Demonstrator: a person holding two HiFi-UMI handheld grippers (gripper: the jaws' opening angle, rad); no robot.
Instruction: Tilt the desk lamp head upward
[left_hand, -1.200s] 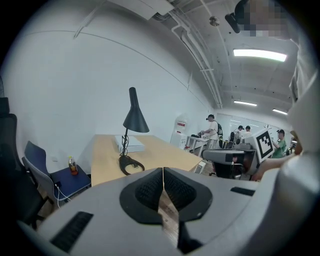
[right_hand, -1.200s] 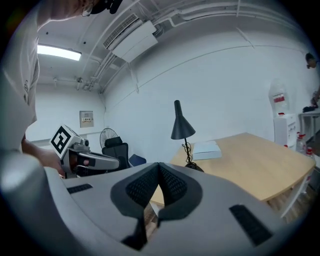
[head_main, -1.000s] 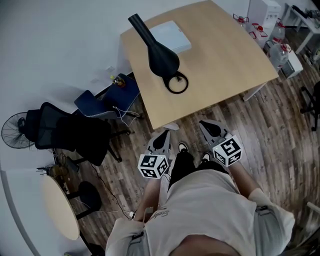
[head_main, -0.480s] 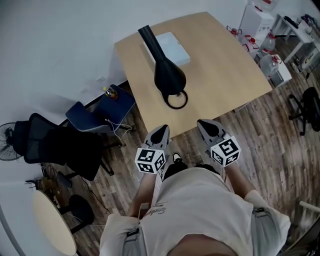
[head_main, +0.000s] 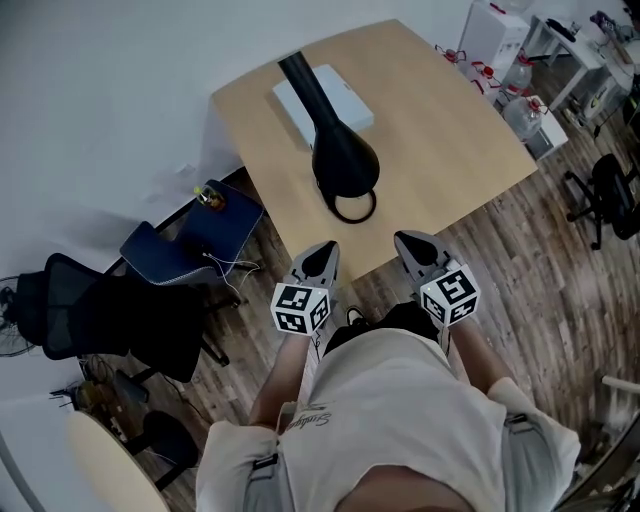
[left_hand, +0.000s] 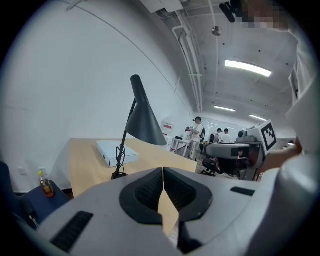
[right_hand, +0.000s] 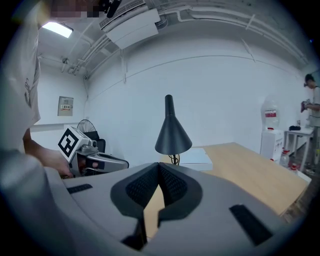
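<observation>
Black lamp head (head_main: 345, 158) hangs over the worktop (head_main: 450, 130), well ahead of left hand-held gripper (head_main: 322, 256) and right hand-held gripper (head_main: 413, 245), both closed on nothing; best open one, grip shade, lift slowly.

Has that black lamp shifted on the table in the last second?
No. The desk lamp overlaps the white box on the table just as before; only the head view itself has shifted.
</observation>
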